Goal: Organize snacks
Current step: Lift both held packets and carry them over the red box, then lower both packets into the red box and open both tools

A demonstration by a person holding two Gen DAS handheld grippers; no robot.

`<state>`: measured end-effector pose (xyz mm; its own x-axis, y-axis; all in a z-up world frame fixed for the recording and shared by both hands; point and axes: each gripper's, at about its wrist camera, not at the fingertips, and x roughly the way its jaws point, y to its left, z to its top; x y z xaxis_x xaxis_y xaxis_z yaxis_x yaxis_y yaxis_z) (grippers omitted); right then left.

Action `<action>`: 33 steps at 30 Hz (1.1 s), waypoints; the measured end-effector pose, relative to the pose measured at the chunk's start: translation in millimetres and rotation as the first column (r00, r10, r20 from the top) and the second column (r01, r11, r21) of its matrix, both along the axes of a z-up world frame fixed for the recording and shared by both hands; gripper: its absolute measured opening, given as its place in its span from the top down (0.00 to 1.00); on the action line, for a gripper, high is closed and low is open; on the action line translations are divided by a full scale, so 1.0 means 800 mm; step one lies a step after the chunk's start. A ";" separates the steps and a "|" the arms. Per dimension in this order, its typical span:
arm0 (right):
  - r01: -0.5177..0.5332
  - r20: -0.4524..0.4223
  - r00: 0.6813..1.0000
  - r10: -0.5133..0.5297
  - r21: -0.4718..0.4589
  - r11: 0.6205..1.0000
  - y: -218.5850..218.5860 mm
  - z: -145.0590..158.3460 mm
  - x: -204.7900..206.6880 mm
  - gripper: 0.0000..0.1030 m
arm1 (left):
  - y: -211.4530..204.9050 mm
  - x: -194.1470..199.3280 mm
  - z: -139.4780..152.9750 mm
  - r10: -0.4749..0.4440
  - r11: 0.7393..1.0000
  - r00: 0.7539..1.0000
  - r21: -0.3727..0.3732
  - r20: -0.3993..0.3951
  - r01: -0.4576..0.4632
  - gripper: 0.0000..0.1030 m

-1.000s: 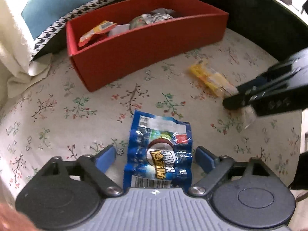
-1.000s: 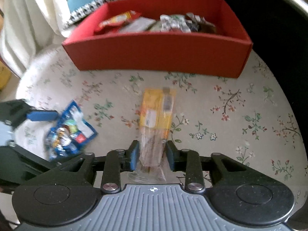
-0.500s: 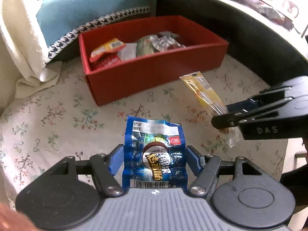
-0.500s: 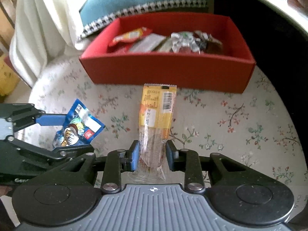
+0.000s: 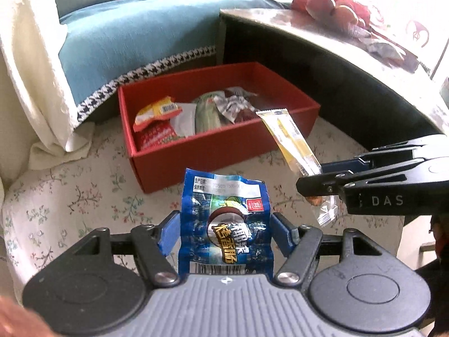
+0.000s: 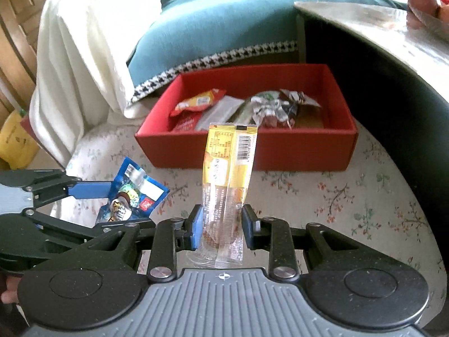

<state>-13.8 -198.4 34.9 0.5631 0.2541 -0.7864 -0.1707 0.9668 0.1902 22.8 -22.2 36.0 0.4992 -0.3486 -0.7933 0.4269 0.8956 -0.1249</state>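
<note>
My left gripper (image 5: 224, 231) is shut on a blue snack packet (image 5: 226, 219) and holds it above the floral tablecloth. My right gripper (image 6: 223, 226) is shut on a long yellow and clear snack bar packet (image 6: 228, 174), raised off the cloth. The blue packet (image 6: 134, 193) and the left gripper also show at the left of the right wrist view. The yellow packet (image 5: 289, 143) and the right gripper show at the right of the left wrist view. A red box (image 5: 213, 151) with several snack packets stands ahead of both grippers; it also shows in the right wrist view (image 6: 280, 151).
The round table wears a floral cloth (image 6: 364, 191). Behind the box are a teal sofa cushion (image 5: 134, 36), a white cloth (image 6: 84, 42) at the left and a dark table (image 5: 350, 78) at the right with red items on top.
Both grippers have closed on their packets and lifted them off the cloth. The box now appears farther away and lower in both views.
</note>
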 end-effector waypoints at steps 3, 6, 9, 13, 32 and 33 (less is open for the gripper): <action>0.002 0.021 1.000 -0.002 0.010 1.000 -0.001 0.007 0.002 0.65 | 0.001 0.004 0.004 0.012 1.000 1.000 -0.006 0.015 -0.012 0.41; 0.013 0.045 0.999 -0.014 0.014 1.000 -0.004 0.013 0.005 0.65 | 0.002 0.010 0.009 0.025 1.000 0.999 -0.014 0.028 -0.024 0.41; 0.026 0.068 0.997 -0.028 0.027 0.999 -0.009 0.020 0.010 0.65 | 0.002 0.019 0.012 0.042 0.999 0.998 -0.022 0.042 -0.041 0.41; 0.038 0.097 0.994 -0.042 0.042 0.998 -0.016 0.029 0.019 0.65 | -0.001 0.030 0.019 0.061 0.998 0.996 -0.032 0.061 -0.059 0.41; 0.073 0.184 0.980 -0.082 0.053 0.996 -0.022 0.061 0.068 0.64 | -0.021 0.095 0.043 0.135 0.991 0.982 -0.043 0.135 -0.131 0.41; 0.079 0.187 0.978 -0.088 0.054 0.995 -0.024 0.062 0.072 0.64 | -0.021 0.098 0.043 0.139 0.990 0.981 -0.042 0.136 -0.135 0.41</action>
<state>43.4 -217.4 84.3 0.7211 0.2334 -0.6523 -0.1271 0.9701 0.2066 101.3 -38.8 70.8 0.6478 -0.2940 -0.7028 0.3158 0.9432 -0.1035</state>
